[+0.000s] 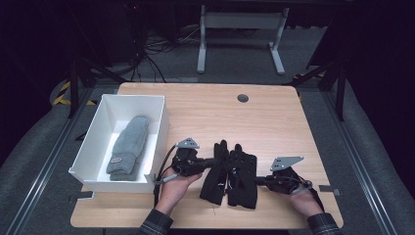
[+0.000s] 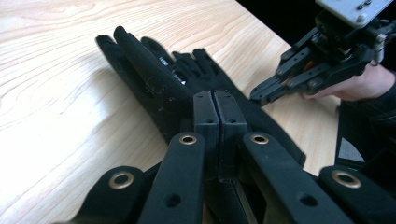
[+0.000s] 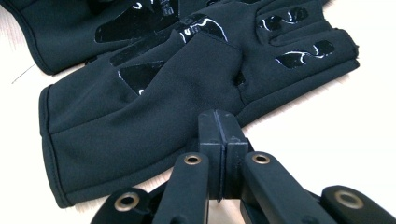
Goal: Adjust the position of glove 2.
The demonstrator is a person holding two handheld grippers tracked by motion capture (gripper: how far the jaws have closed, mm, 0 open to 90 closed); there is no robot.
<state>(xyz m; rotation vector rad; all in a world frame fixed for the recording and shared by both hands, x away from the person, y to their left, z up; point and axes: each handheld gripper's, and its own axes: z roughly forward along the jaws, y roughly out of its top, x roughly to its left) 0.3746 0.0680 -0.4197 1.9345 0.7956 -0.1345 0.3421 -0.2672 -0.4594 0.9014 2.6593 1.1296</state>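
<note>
1. Left gripper: its two black jaws are pressed together, pad against pad, with nothing visibly caught between them. In the left gripper view their tips lie over the black gloves, at the wrist end of the near glove; whether they press on the cloth cannot be told.

2. Right gripper: jaws likewise shut flat against each other. In the right gripper view the tips meet the edge of the nearer glove, close to where its thumb branches off (contact looks likely, though no cloth is seen pinched).

3. Between the two pairs of jaws: the gloves lie flat side by side on the wooden table, fingers pointing away from the person. Glossy grip patches mark the palm of the glove ahead of the right jaws.

4. Behind the jaws: a hand holds the left gripper at the gloves' left edge, and the other hand holds the right gripper at their right edge, both with plaid cuffs.

5. Beyond the left gripper, away from the gloves: a white box stands just beside it, with a grey mitten lying inside.
</note>
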